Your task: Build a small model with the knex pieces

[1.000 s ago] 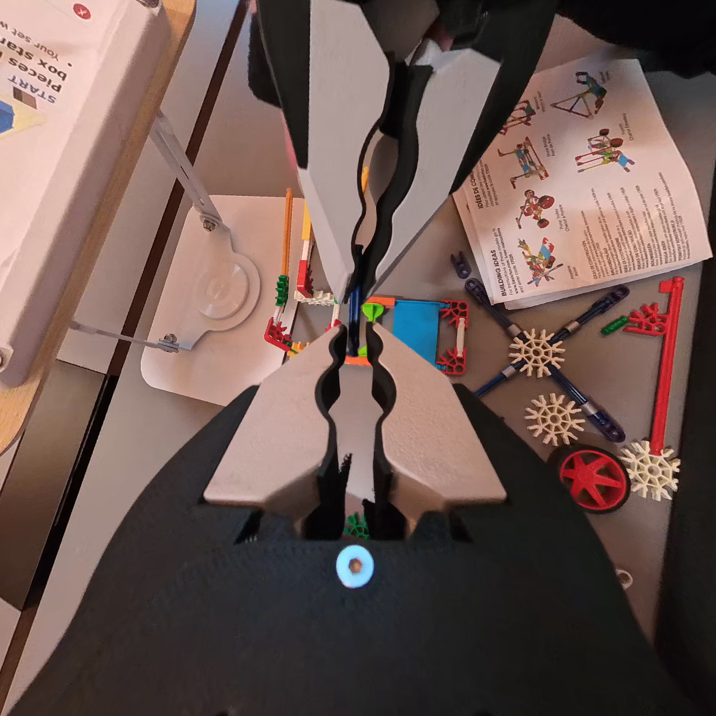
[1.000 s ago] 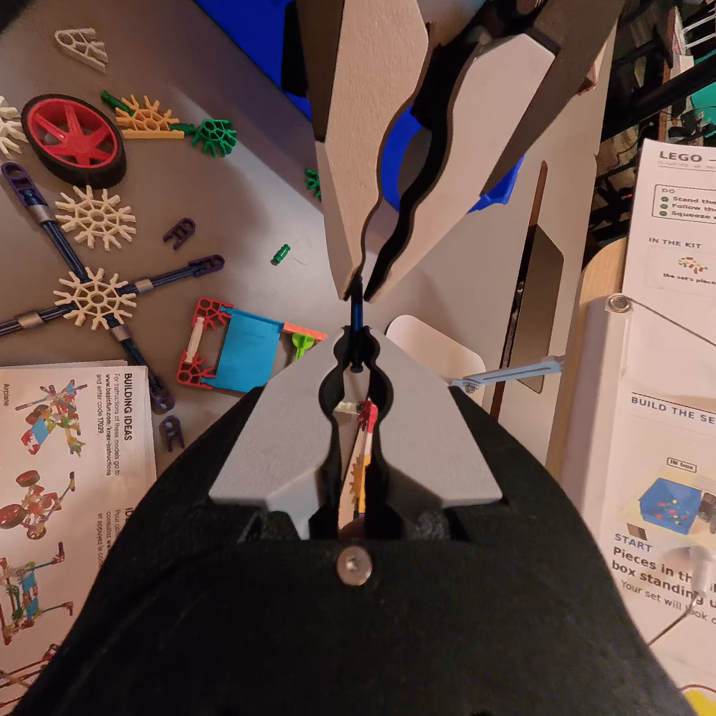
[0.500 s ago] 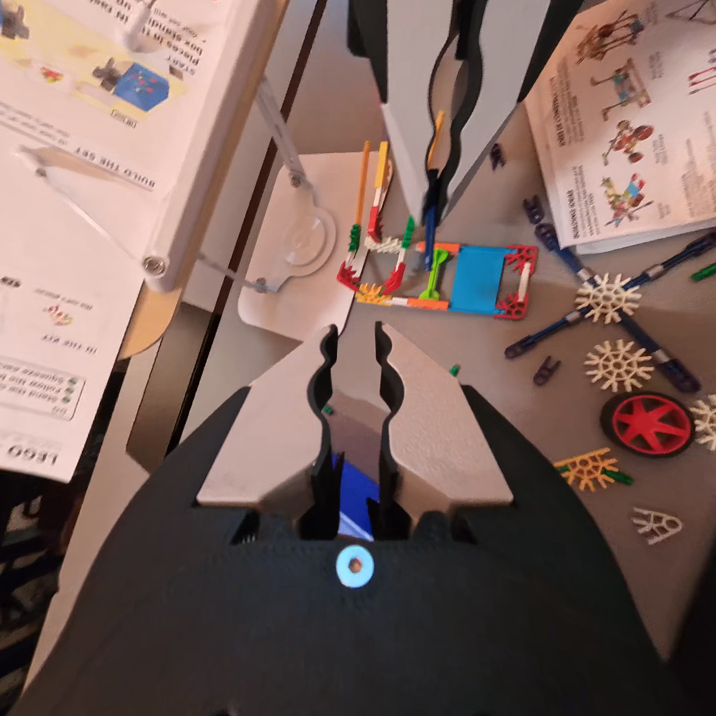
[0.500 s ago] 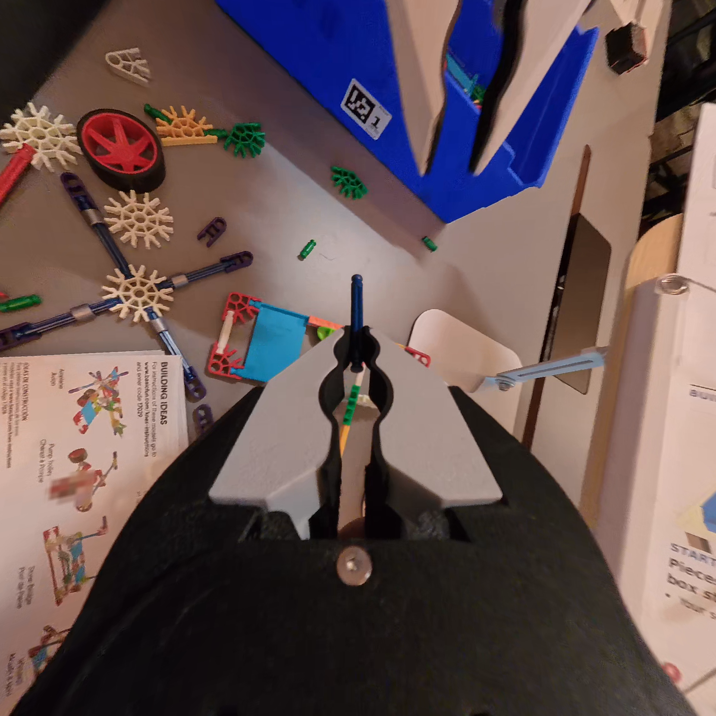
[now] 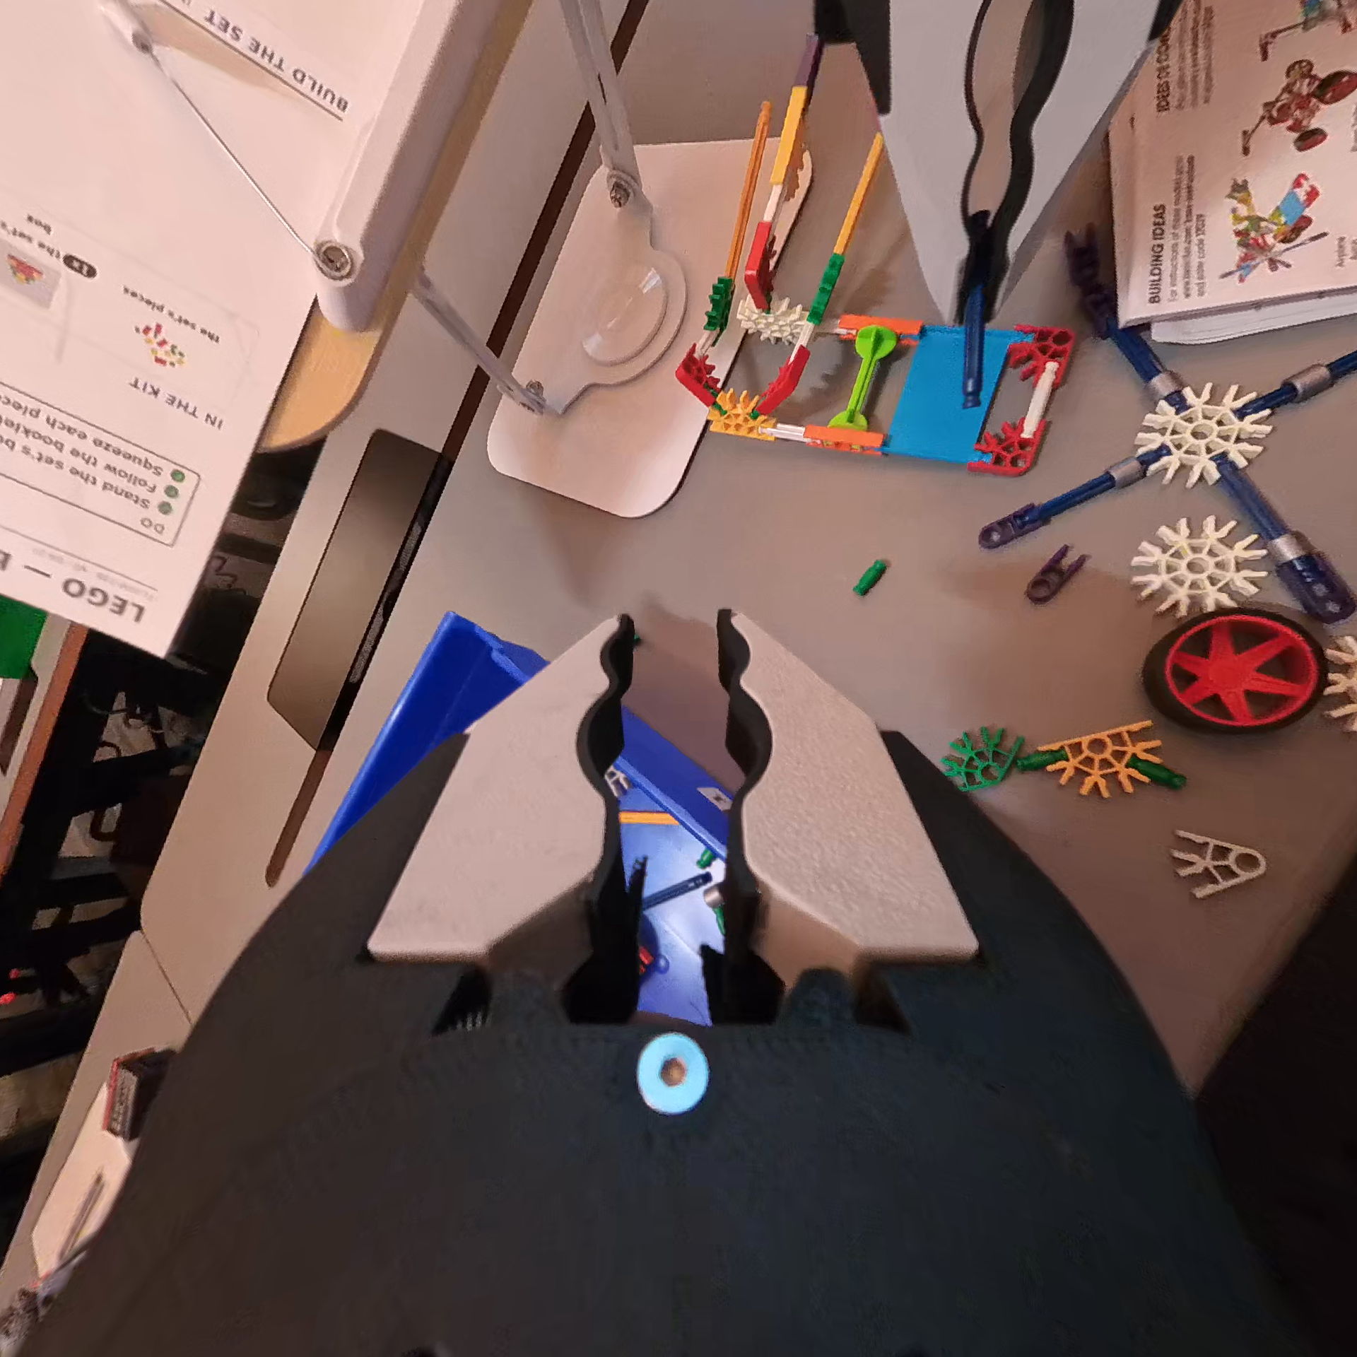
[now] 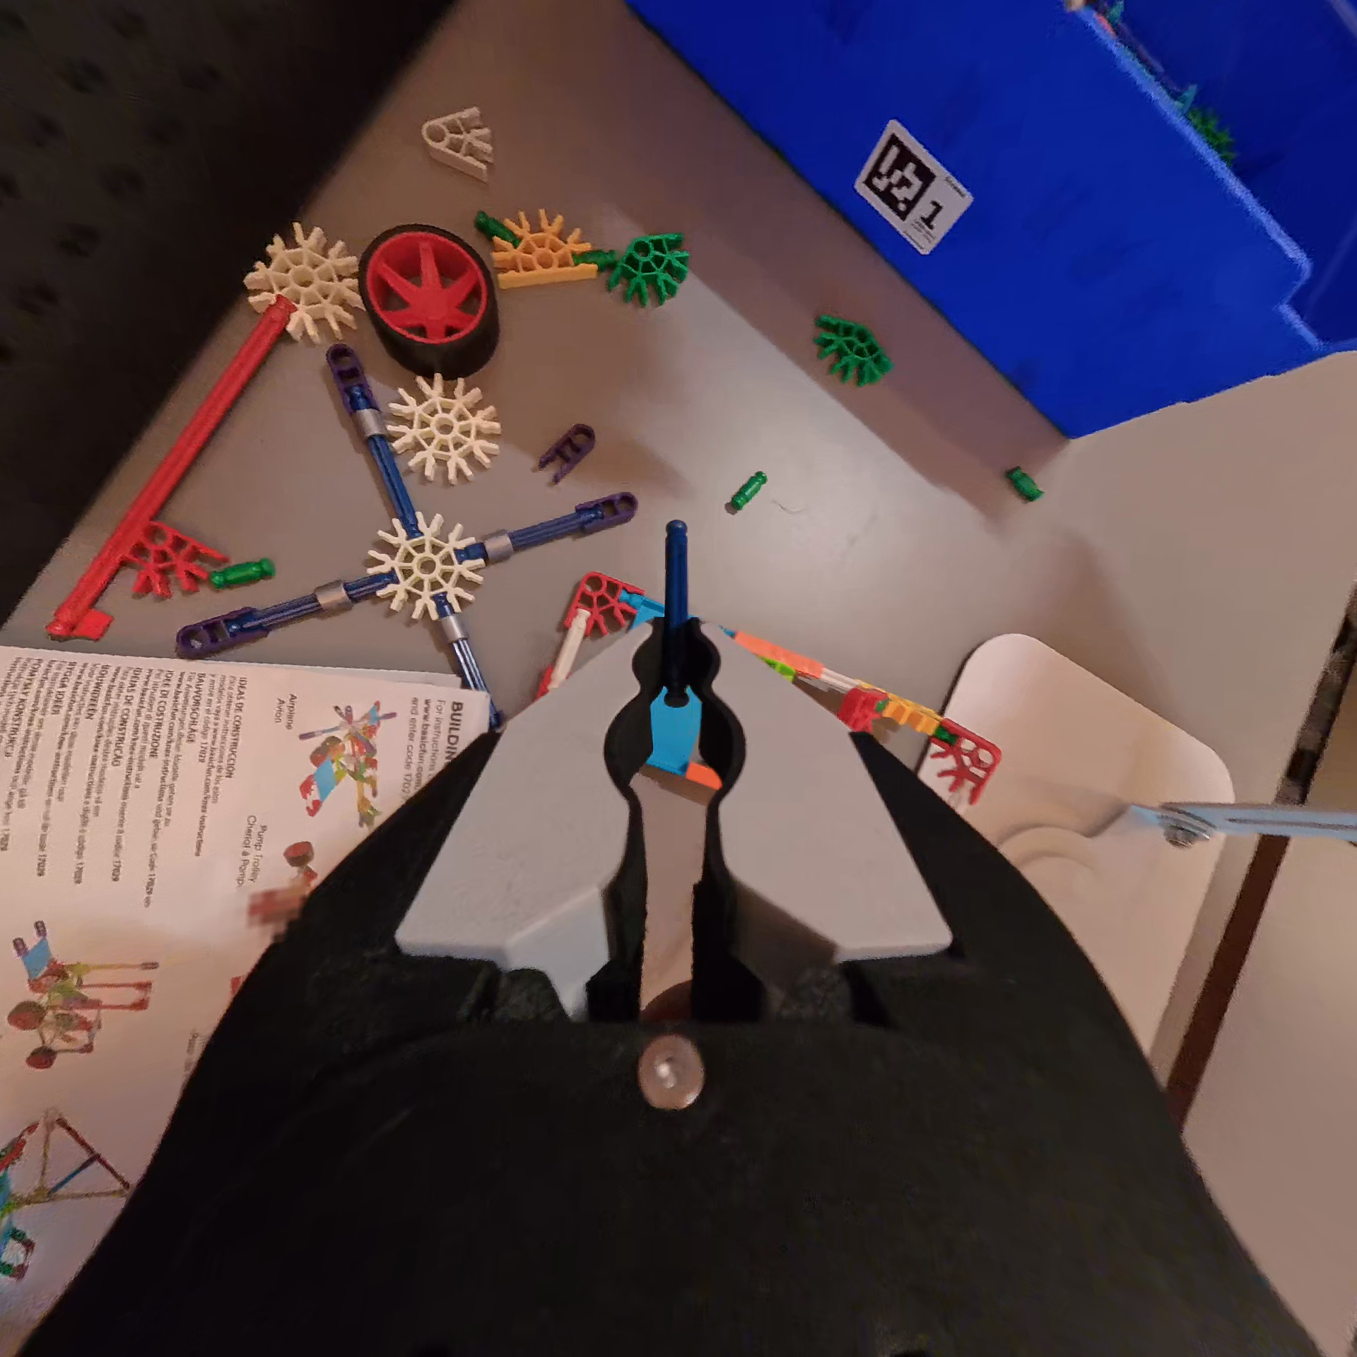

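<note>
The right gripper [image 6: 675, 624] is clamped on a dark blue rod [image 6: 676, 580], which juts forward past its fingertips above the grey table [image 6: 844, 551]. Directly below its tips lies a flat multicoloured rod-and-connector frame [image 5: 947, 389] with a light blue panel. Ahead and to its left sit a white snowflake connector with four blue rods [image 6: 426, 564], a red wheel in a black tyre [image 6: 429, 297], a long red rod [image 6: 176, 462] and loose green pieces. To its near left lies an open instruction booklet [image 6: 183, 771]; far ahead to its right stands a blue bin [image 6: 1065, 242] bearing a black-and-white marker tag.

The left gripper [image 5: 674, 631] has its fingers apart and holds nothing. It hangs over the blue bin [image 5: 440, 705], whose inside shows small parts through the gap. Ahead of it is the frame; to its left a white stand base [image 5: 609, 440] carries a tilted white board with printed sheets [image 5: 147, 294]. Beyond the table's left edge the room is dark and cluttered.
</note>
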Tool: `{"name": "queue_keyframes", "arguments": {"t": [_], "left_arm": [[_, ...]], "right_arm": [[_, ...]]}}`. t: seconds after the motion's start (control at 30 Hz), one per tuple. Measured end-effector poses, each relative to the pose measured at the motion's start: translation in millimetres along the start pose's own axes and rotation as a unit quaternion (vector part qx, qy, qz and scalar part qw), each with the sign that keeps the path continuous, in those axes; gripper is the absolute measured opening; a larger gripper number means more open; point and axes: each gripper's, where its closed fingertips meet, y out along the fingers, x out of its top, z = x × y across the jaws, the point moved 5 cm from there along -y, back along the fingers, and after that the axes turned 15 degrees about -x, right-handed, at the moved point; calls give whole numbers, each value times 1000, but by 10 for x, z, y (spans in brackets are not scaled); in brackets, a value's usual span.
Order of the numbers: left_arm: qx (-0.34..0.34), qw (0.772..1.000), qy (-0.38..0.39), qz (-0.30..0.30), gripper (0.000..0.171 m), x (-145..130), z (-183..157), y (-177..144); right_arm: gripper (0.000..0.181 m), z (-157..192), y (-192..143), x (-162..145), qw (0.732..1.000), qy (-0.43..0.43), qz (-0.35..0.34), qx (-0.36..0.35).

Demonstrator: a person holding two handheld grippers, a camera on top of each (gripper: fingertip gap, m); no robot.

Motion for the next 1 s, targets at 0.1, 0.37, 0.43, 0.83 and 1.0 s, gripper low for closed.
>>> {"name": "queue_keyframes", "arguments": {"t": [0.1, 0.37, 0.43, 0.83, 1.0], "left_arm": [[-3, 1000, -7, -3, 22, -54, -60, 7], [-41, 999, -4, -19, 24, -59, -302, 94], [-45, 999, -3, -20, 25, -55, -343, 124], [-66, 996, 32, -53, 31, 396, -723, 375], [-81, 995, 32, -48, 31, 474, -802, 536]], "right_arm": [[3, 28, 37, 4, 1000, 6, -5, 14], [3, 52, 54, 5, 999, 14, -13, 29], [3, 46, 39, 8, 999, 15, -15, 28], [3, -314, -415, -273, 997, 55, 9, -60], [3, -384, -617, -511, 991, 79, 66, -84]]}}
